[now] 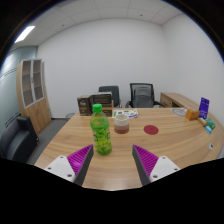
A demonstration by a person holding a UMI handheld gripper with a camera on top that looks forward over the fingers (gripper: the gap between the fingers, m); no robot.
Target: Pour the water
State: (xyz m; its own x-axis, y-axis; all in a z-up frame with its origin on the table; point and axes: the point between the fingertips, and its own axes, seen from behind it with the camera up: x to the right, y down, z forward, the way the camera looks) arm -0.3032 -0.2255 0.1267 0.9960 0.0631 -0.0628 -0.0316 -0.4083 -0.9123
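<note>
1. A long wooden conference table point(120, 150) fills the middle of a white-walled meeting room.
2. Two black office chairs point(143, 94) stand at the table's far end, side by side.
3. A wooden shelf cabinet point(33, 90) stands against the wall on the left.
4. A dark chair point(17, 140) sits beside the table's left edge, near the cabinet.
5. A purple box point(203, 107) stands upright near the table's right edge.
6. A long ceiling light point(25, 33) glows overhead on the left.
</note>
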